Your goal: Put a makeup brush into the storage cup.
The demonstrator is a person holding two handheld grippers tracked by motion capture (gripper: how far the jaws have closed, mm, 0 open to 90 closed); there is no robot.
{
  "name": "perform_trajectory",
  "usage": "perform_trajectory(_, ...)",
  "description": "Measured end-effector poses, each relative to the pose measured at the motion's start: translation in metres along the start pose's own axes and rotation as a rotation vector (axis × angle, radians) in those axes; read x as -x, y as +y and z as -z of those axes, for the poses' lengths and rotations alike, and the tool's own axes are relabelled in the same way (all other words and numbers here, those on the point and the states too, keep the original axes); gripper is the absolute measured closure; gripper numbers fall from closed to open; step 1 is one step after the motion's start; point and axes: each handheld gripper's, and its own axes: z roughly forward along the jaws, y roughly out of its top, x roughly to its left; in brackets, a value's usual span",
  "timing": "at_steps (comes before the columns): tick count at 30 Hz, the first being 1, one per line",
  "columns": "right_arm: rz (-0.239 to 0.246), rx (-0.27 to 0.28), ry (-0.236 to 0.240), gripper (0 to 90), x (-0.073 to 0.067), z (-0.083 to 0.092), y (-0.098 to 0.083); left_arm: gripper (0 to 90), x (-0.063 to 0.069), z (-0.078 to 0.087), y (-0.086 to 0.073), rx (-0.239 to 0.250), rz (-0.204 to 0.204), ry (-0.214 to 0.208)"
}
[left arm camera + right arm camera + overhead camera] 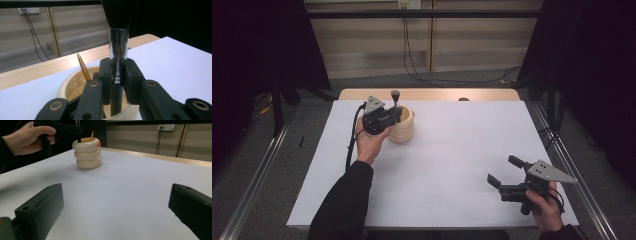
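A cream ribbed holder (404, 127) stands on the white table at the back left; it is also in the right gripper view (88, 153). My left gripper (391, 116) is shut on a makeup brush (119, 47) with a chrome ferrule and black bristles. The brush stands upright, its lower handle down inside the holder (72, 83). A slim gold stick (83, 67) leans in the holder. My right gripper (503, 172) rests near the front right of the table, jaws wide apart with nothing between them.
The white table (452, 150) has a wooden strip (427, 94) along its far edge. A small dark object (463, 99) lies at that far edge. Metal rails run down both sides of the table.
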Motion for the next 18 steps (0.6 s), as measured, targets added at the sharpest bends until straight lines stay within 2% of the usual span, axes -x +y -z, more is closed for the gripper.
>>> perform_trajectory(3, 0.0, 0.0, 0.002, 0.0, -0.0007, -0.0002, 0.0002, 78.4, 0.0019, -0.0015, -0.0016, -0.006, 0.001, 0.007)
perform_trajectory(4, 0.013, -0.001, -0.001, 0.0, -0.0003, -0.0004, 0.0001, 78.3, 0.0019, -0.0024, -0.0025, -0.006, 0.001, 0.005)
perform_trajectory(5, -0.002, 0.004, 0.002, 0.0, -0.0013, -0.0002, 0.0005, 78.2, 0.0018, -0.0027, -0.003, -0.012, 0.001, 0.009)
perform_trajectory(11, -0.009, 0.0, -0.006, 0.0, 0.0002, -0.0001, 0.0001, 74.9, -0.0021, -0.0033, -0.0061, -0.019, 0.026, 0.011)
perform_trajectory(12, -0.01, 0.001, -0.009, 0.0, 0.0004, -0.0006, -0.0001, 74.9, -0.0027, -0.0037, -0.0066, -0.019, 0.03, -0.001)
perform_trajectory(18, -0.014, 0.003, -0.01, 0.0, 0.0004, -0.0007, -0.0002, 72.6, -0.0029, -0.0052, -0.0086, -0.025, 0.029, 0.004)
